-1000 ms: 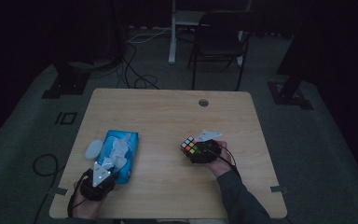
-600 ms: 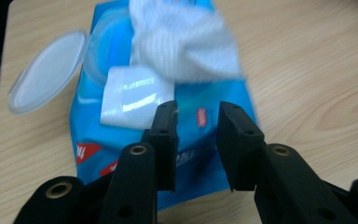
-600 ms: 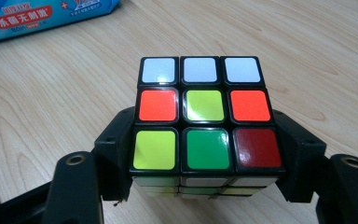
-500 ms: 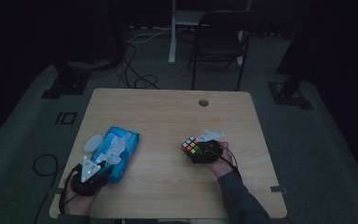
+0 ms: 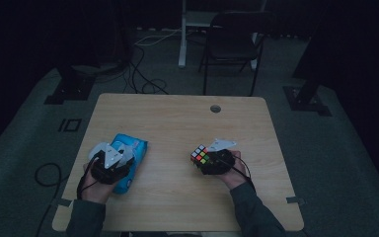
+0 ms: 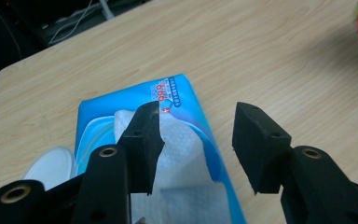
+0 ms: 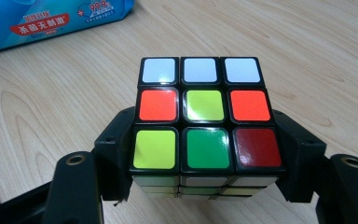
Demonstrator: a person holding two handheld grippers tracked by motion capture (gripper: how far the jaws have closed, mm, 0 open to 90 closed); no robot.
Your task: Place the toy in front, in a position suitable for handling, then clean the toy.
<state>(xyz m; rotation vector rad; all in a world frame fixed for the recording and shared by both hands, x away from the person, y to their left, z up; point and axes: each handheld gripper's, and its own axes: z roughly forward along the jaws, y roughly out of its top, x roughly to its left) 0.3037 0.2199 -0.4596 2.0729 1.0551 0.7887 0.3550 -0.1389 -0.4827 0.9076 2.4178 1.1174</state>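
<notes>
A blue wet-wipe pack (image 5: 133, 153) lies on the left of the wooden table (image 5: 177, 118), its white lid (image 6: 49, 165) flipped open and a white wipe (image 6: 182, 144) sticking out. My left gripper (image 5: 117, 157) hovers open over the near end of the pack (image 6: 177, 91); one jaw is above the wipe, the other above bare wood beside the pack. My right gripper (image 5: 208, 162) is shut on a Rubik's cube (image 5: 200, 155) resting on the table at centre right. In the right gripper view the cube (image 7: 204, 121) sits between both jaws, with a mixed-colour face up.
A round cable hole (image 5: 215, 108) sits near the table's far edge. Behind the table stand a dark chair (image 5: 232, 44) and a desk leg (image 5: 182, 34), with cables (image 5: 143, 74) on the floor. The room is dim.
My left gripper has moved forward and to the right, from the table's near left edge to over the wipe pack. The right gripper and cube have stayed put.
</notes>
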